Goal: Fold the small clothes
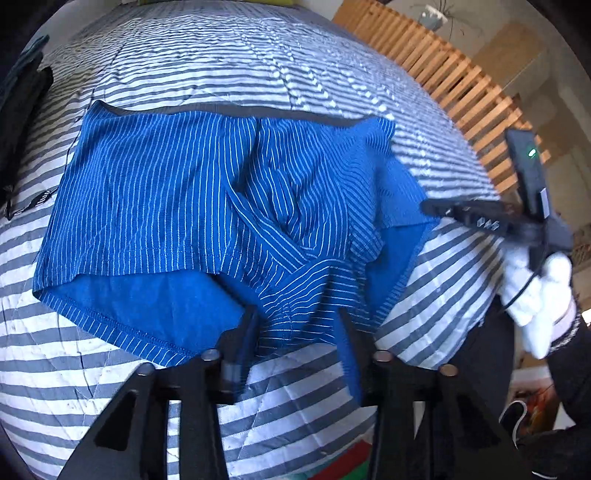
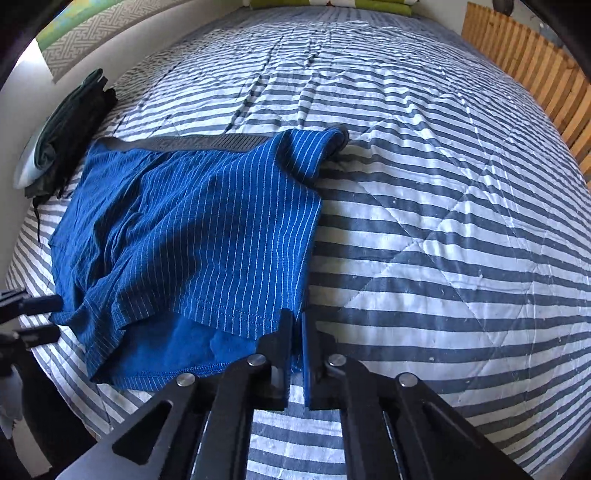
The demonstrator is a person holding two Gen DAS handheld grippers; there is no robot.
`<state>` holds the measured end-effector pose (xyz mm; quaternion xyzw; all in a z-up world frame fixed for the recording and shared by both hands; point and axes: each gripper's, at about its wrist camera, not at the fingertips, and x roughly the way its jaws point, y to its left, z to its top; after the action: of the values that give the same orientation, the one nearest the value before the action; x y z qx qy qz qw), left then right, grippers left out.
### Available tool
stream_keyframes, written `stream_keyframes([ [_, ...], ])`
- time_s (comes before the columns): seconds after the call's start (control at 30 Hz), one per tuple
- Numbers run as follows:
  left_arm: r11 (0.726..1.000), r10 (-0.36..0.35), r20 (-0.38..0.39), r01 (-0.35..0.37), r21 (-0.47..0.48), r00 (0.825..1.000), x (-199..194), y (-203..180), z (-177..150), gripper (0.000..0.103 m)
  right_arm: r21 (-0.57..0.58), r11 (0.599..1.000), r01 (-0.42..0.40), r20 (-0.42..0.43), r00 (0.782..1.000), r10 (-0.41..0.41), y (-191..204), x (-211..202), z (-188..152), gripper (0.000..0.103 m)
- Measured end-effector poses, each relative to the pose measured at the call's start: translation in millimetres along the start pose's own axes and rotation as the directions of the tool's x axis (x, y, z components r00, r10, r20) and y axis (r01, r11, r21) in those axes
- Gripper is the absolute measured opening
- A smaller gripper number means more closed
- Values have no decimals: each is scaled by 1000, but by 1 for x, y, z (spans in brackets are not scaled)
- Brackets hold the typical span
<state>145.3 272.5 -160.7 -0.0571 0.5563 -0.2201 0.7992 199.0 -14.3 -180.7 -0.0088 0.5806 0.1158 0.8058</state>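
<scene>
Blue pinstriped boxer shorts (image 1: 155,206) lie spread on a grey-and-white striped bedspread (image 1: 258,62), dark waistband at the far side. My left gripper (image 1: 297,325) is open at the near hem, with the bunched crotch fabric lying between its fingers. In the right wrist view the shorts (image 2: 207,229) fill the left half. My right gripper (image 2: 297,325) is shut on the near corner of the right leg hem. A white-gloved hand (image 1: 535,291) holds the right gripper (image 1: 432,208) at the shorts' right edge. The left gripper (image 2: 55,319) shows at the far left.
Dark folded clothes (image 2: 66,125) are stacked at the bed's left side, by the wall. A wooden slatted rail (image 2: 535,62) runs along the right. Green pillows (image 2: 332,5) lie at the head. Bare bedspread (image 2: 443,221) stretches right of the shorts. The bed's near edge is just below the grippers.
</scene>
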Motion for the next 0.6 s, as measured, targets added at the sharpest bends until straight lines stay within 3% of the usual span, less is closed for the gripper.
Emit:
stream_keyframes([
  [0.03, 1000, 0, -14, 0, 0, 1000, 3, 0, -1, 10, 20, 1000, -20, -2, 1000, 20, -3, -3, -3, 3],
  [0.07, 1000, 9, -21, -9, 3, 1000, 3, -1, -3, 6, 41, 998, -38, -8, 999, 38, -6, -5, -5, 3],
  [0.23, 1000, -5, 8, 4, 27, 1000, -21, -5, -11, 5, 116, 985, -129, -27, 991, 133, -21, -28, -17, 3],
  [0.33, 1000, 0, 26, 0, 31, 1000, -40, 1, -15, 5, 176, 955, -240, -37, 967, 250, -29, -44, -25, 3],
  [0.37, 999, 9, 21, -10, 39, 1000, -41, 3, -17, 5, 168, 961, -220, -37, 973, 229, -30, -48, -29, 3],
  [0.4, 999, 13, 7, -13, 38, 1000, -42, 6, -18, 7, 147, 973, -177, -36, 982, 184, -27, -48, -32, 3],
  [0.47, 999, 32, -30, -31, 23, 999, -39, 13, -17, 30, 92, 993, -71, -65, 995, 77, -24, -39, -38, 8],
  [0.5, 998, 59, -16, -59, 17, 998, -42, 12, -17, 41, 88, 995, -57, -91, 994, 65, -26, -32, -39, 9],
  [0.6, 998, 47, 55, -49, 43, 997, -50, -13, -13, 41, 138, 987, -88, -70, 993, 98, -41, -24, -30, 20],
])
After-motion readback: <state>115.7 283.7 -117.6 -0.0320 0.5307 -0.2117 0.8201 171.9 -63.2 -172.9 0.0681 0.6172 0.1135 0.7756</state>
